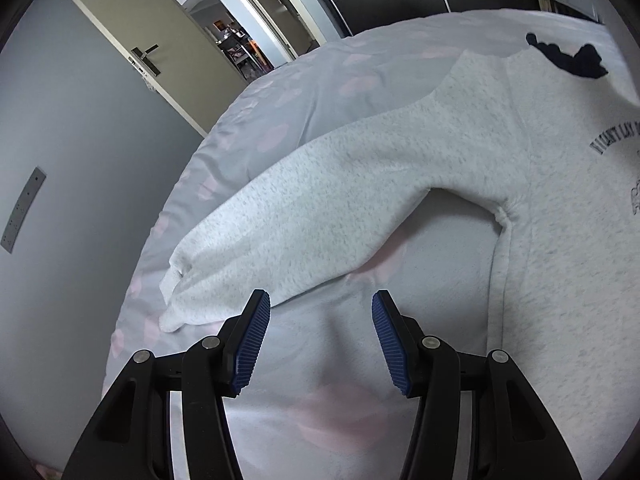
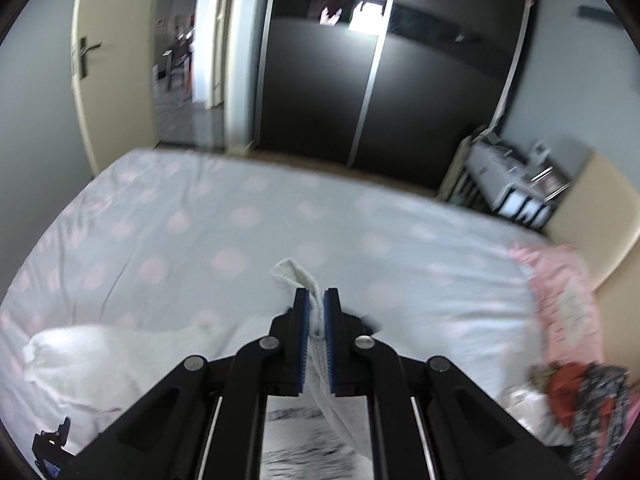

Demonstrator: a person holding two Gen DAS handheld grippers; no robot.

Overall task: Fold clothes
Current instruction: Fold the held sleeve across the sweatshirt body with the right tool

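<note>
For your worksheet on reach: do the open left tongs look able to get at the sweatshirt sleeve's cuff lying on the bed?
Probably yes. The left tongs are open just short of the sleeve, and nothing lies between them and the cuff on the bedsheet.

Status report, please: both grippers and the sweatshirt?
Left gripper open, hovering near flat sleeve. Right gripper shut on sweatshirt cuff, lifted over bed. Nothing blocking.
</note>
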